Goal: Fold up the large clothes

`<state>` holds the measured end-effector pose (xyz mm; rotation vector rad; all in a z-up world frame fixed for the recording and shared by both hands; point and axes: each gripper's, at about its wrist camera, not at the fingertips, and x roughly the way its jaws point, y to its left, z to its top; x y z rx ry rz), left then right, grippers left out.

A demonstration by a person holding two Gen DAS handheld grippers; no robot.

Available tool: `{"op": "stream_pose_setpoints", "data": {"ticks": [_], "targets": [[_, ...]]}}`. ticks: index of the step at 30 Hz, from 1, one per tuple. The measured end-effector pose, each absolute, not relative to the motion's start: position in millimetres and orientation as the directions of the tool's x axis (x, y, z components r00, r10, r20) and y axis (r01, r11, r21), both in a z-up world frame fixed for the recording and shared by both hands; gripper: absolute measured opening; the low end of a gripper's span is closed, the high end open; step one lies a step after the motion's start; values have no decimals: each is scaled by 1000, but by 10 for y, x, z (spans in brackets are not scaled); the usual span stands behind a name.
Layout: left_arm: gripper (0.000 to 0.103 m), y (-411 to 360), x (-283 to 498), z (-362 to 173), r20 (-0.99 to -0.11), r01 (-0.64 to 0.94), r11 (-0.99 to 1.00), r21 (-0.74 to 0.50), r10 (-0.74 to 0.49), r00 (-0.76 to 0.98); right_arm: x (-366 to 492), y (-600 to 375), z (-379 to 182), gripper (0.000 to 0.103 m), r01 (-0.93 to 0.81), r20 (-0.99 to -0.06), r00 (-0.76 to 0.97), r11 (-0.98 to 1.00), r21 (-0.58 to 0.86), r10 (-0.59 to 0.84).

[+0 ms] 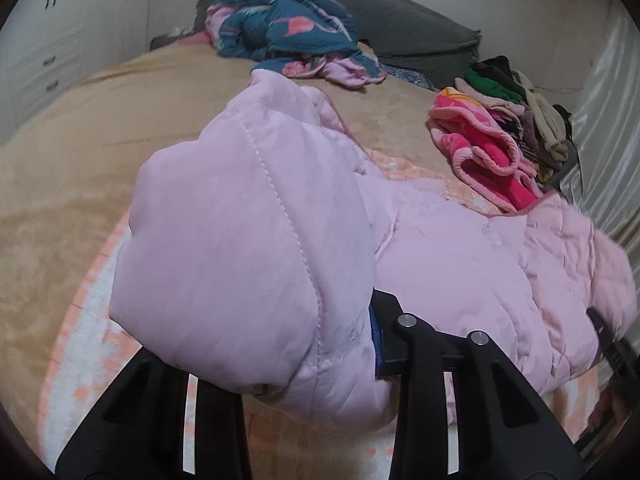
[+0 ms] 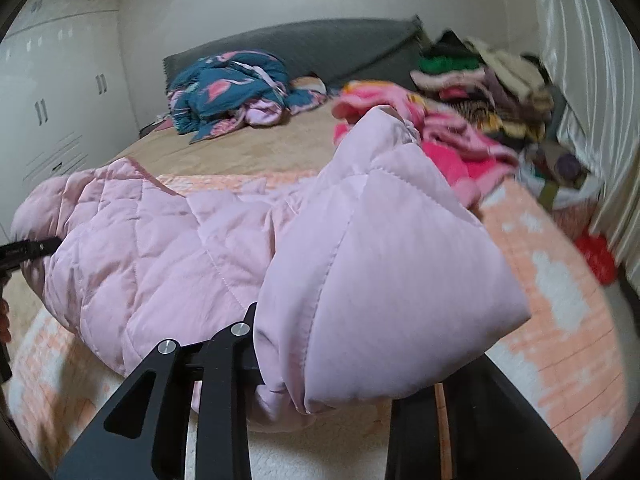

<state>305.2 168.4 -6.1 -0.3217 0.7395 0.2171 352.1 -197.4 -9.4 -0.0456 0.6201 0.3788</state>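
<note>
With both the left gripper (image 1: 320,344) and right gripper (image 2: 320,344) clamped on its ends, the pink quilted jacket (image 1: 460,272) stretches lengthwise between them.

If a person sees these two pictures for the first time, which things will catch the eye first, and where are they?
First, the puffy pink quilted jacket that fills the foreground of both views, gripped at each end by the left gripper and the right gripper above the tan bed cover. Next, the teal and pink blanket heaped by the grey headboard, and the pile of bright clothes at the bed's right edge.
</note>
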Motion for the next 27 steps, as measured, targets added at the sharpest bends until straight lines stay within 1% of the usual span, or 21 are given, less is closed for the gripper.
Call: {"op": "stream_pose_setpoints", "data": {"ticks": [6, 10, 27], "targets": [[26, 1623, 2815, 20, -677, -288, 937, -197, 82, 731, 3185, -1970, 85, 27, -400, -542, 765, 916, 24, 348], [26, 1585, 2660, 35, -674, -282, 939, -197, 80, 735, 2952, -2004, 108, 27, -410, -528, 773, 912, 8, 352], [26, 1442, 2063, -5, -666, -242, 954, -179, 63, 743, 2441, -2127, 66, 28, -384, -532, 777, 923, 22, 336]]}}
